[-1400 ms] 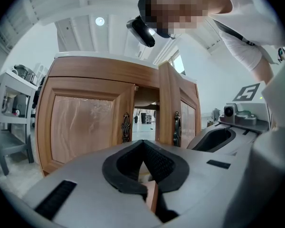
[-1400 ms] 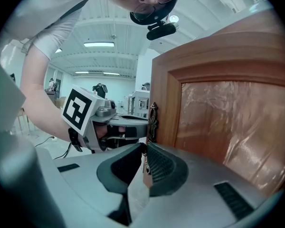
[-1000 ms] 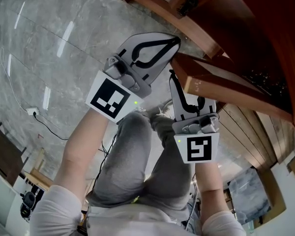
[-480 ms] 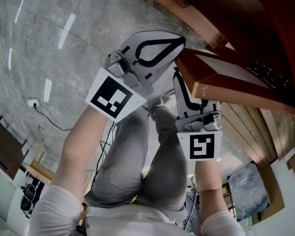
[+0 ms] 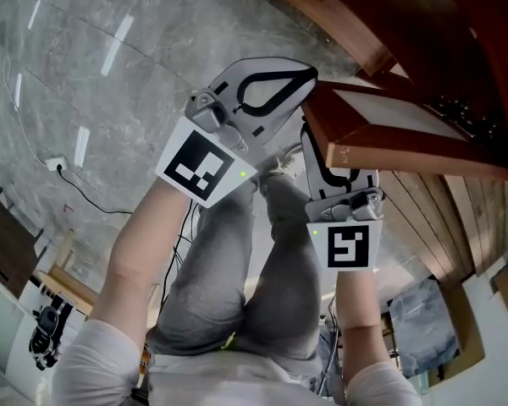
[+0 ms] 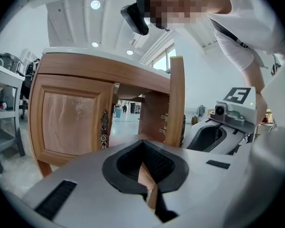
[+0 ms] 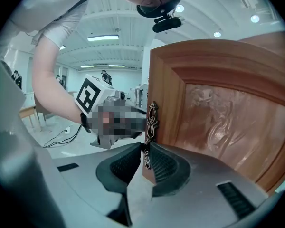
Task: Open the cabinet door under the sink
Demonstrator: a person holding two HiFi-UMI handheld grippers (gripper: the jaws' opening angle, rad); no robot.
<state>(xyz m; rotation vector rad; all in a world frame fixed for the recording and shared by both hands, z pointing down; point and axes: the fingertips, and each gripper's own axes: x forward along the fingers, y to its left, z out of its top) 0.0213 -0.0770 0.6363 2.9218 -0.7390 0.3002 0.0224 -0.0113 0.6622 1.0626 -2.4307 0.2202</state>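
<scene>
The wooden cabinet door (image 5: 389, 121) under the sink stands swung out from the cabinet. In the left gripper view the door (image 6: 177, 99) shows edge-on, with its hinges (image 6: 164, 123) behind. My right gripper (image 7: 146, 153) is shut on the lower end of the ornate metal handle (image 7: 152, 120) at the door's edge. In the head view the right gripper (image 5: 308, 135) reaches up beneath the door. My left gripper (image 6: 147, 177) is shut with a strip of the door's wooden edge between its jaws. From the head view the left gripper (image 5: 306, 76) meets the door's corner.
A second cabinet door (image 6: 71, 122), closed, with its own handle (image 6: 104, 127), sits left of the opening under the countertop (image 6: 109, 56). The person's grey-trousered legs (image 5: 254, 269) are below the grippers. A cable and socket (image 5: 55, 163) lie on the grey marble floor. Wooden slats (image 5: 432, 227) run at right.
The door has swung further out and, with both grippers, sits slightly higher in the head view. Both grippers keep their hold.
</scene>
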